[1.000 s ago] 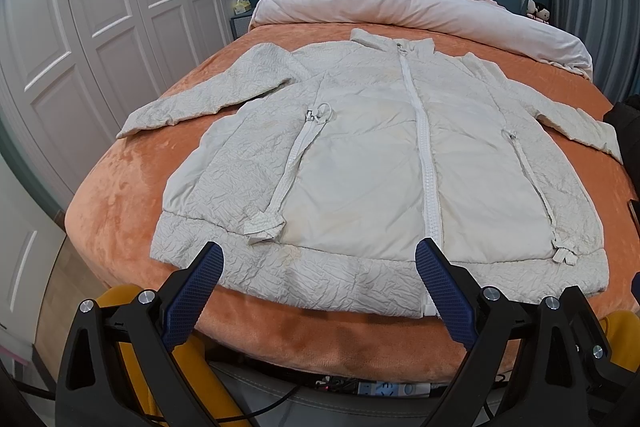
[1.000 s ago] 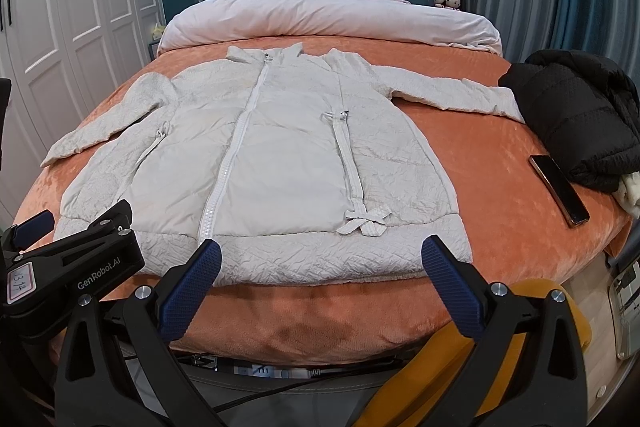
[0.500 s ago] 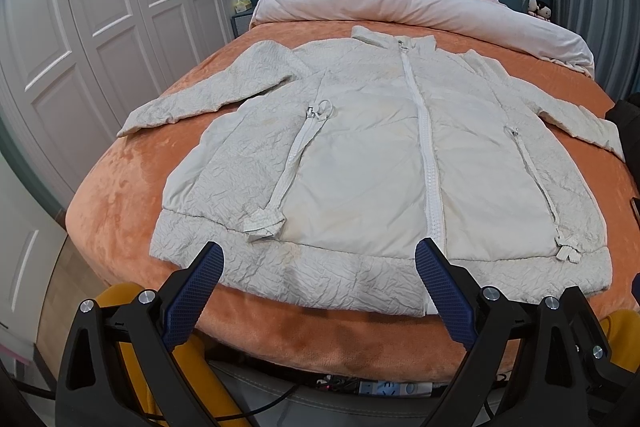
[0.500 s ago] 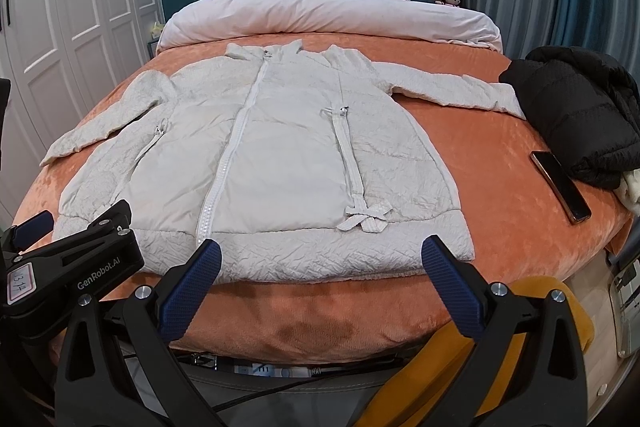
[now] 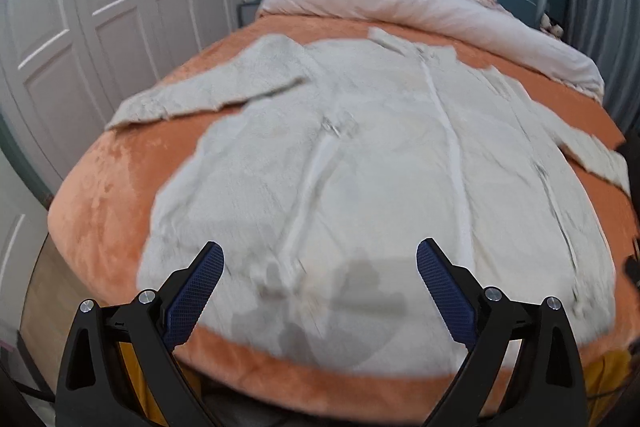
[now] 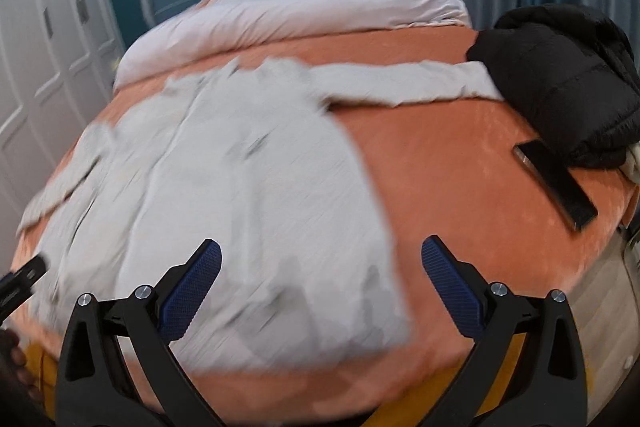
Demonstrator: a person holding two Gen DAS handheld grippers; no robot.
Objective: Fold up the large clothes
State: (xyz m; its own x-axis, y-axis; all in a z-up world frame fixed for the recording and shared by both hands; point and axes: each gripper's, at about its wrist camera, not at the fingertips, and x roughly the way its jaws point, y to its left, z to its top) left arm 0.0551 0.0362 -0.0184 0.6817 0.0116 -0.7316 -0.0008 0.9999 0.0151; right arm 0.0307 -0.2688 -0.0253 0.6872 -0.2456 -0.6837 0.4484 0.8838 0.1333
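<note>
On bed: your cream-white quilted zip-front jacket (image 5: pixel 384 163) lies flat, sleeves out.
Left hand-held gripper (image 5: pixel 319 269): spread, empty; take left hem corner.
Right hand-held gripper (image 6: pixel 321 267): spread, empty; take right hem corner.

A black jacket (image 6: pixel 560 83) and a phone (image 6: pixel 554 183) lie on the orange bed (image 6: pixel 440 147).

Matt quilted cloth coat (image 5: pixel 384 163) on a plush orange blanket (image 6: pixel 432 147); glossy phone (image 6: pixel 556 183) beside it.
</note>
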